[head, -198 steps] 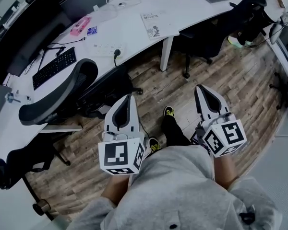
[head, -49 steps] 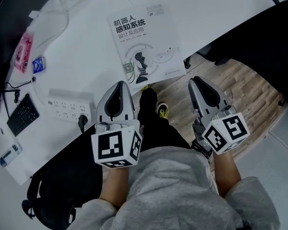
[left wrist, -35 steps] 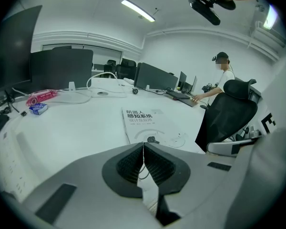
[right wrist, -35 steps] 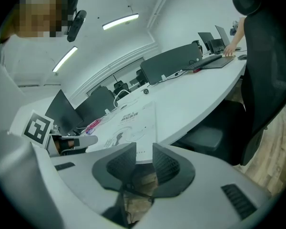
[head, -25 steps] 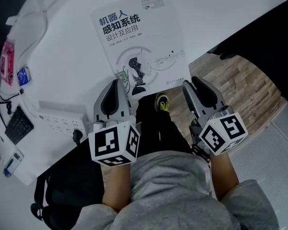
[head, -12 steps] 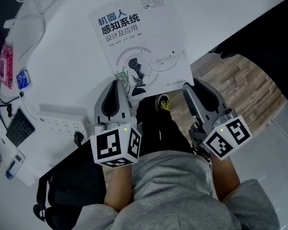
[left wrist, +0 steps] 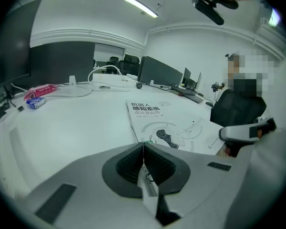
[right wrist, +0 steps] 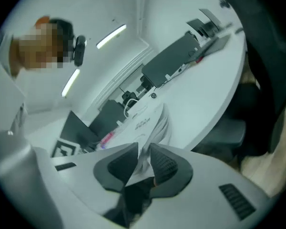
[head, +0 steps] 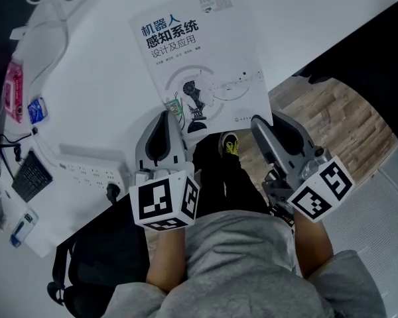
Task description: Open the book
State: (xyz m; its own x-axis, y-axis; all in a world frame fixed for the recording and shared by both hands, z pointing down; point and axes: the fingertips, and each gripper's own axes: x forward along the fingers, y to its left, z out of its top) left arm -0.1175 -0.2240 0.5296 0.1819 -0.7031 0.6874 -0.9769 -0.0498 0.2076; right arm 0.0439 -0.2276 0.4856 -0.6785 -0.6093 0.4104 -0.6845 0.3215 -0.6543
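Observation:
A white-covered book [head: 202, 65] with dark printed characters lies shut on the white desk [head: 99, 78]. My left gripper [head: 164, 116] is shut with nothing in it, its tip at the book's near left corner. In the left gripper view the book [left wrist: 162, 123] lies just past the gripper [left wrist: 143, 144]. My right gripper [head: 260, 120] is at the book's near right corner. Its jaws have just been closing. In the right gripper view the white edge of the book [right wrist: 150, 120] runs into the narrow gap of the gripper [right wrist: 144, 149] and fills it.
A white power strip [head: 86, 167], a black keyboard [head: 30, 177], a pink packet [head: 13, 91] and a small blue item [head: 36, 109] lie on the desk to the left. The desk's edge runs close to both grippers, with wooden floor [head: 331, 124] below. Monitors [left wrist: 162, 73] stand at the back.
The right gripper has risen a little and rolled at the book's near right corner, and its jaws have narrowed. The left gripper has stayed where it was.

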